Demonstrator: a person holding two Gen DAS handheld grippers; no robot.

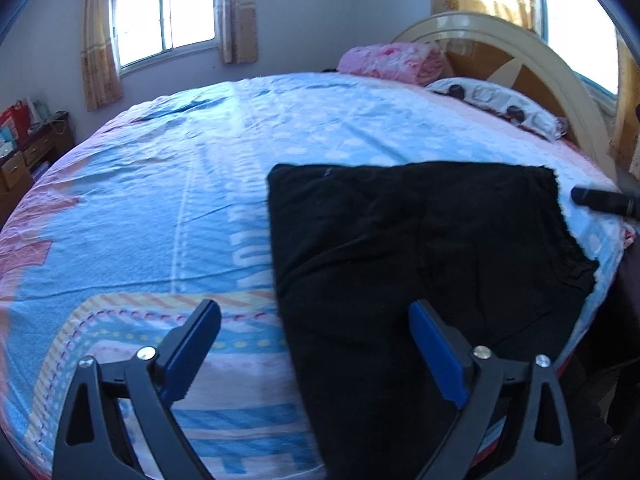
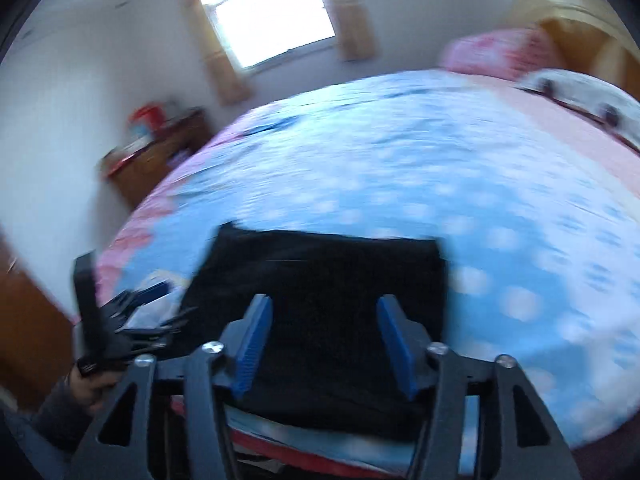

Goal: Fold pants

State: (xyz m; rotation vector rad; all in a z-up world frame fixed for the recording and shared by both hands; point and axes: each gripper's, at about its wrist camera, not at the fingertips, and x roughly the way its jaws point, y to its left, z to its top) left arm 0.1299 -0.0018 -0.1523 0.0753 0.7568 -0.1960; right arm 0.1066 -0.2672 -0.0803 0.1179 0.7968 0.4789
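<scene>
Now both grippers' fingers spread empty above the folded black pants on the bed.

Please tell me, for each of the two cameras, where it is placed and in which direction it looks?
Left wrist: on the left gripper, looking down across the blue patterned bedsheet at the folded black pants; its own open blue-padded fingers show.
Right wrist: on the right gripper, blurred, facing the same pants; its open fingers show, and a hand holding the other gripper.
Shared: pants, bedsheet, curtained window, pink pillow.
</scene>
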